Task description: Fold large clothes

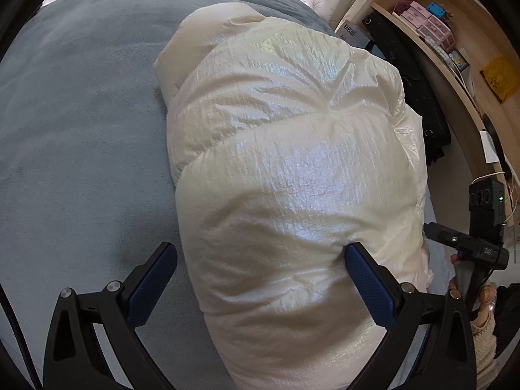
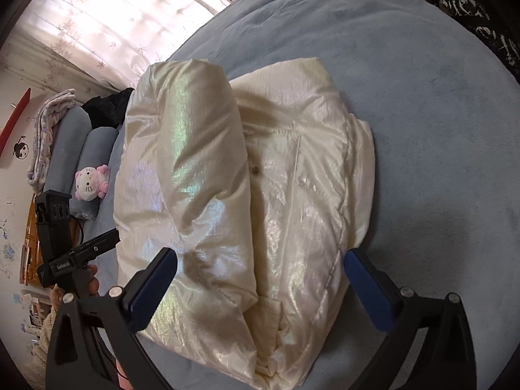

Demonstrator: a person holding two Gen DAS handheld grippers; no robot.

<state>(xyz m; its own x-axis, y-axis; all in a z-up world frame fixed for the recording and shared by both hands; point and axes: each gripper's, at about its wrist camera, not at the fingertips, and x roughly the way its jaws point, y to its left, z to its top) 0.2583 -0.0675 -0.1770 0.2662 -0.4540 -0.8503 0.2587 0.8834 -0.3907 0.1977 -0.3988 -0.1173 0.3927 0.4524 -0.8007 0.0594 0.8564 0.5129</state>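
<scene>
Lying on a blue-grey bed cover (image 1: 81,130): one cream puffer jacket (image 1: 286,169), pearly sheen, quilted, folded into a thick bundle.

Item 1, jacket. In the left wrist view it fills the middle of the picture from about 12 o'clock down to 6 o'clock. In the right wrist view one padded panel is folded over the rest at about 10 o'clock of the bundle, with a seam line running down the flat part at 3 o'clock. A small dark spot shows near the middle fold.

Item 2, left gripper (image 1: 260,253). Claw spread wide, blue pads facing inward. The right-hand fingertip (image 1: 354,250) lies against the jacket's surface; the other finger stands over the bed cover, apart from the jacket. Nothing pinched.

Item 3, right gripper (image 2: 260,256). Claw spread fully, straddling the near end of the bundle; nothing pinched between the pads.

Item 4, surroundings. Wooden shelf (image 1: 455,48) with small boxes at 2 o'clock in the left wrist view. In the right wrist view: a pink-and-white plush toy (image 2: 91,183) at 9 o'clock beside grey bolster pillows (image 2: 71,149), and a pale patterned curtain (image 2: 113,16) at 11 o'clock.
</scene>
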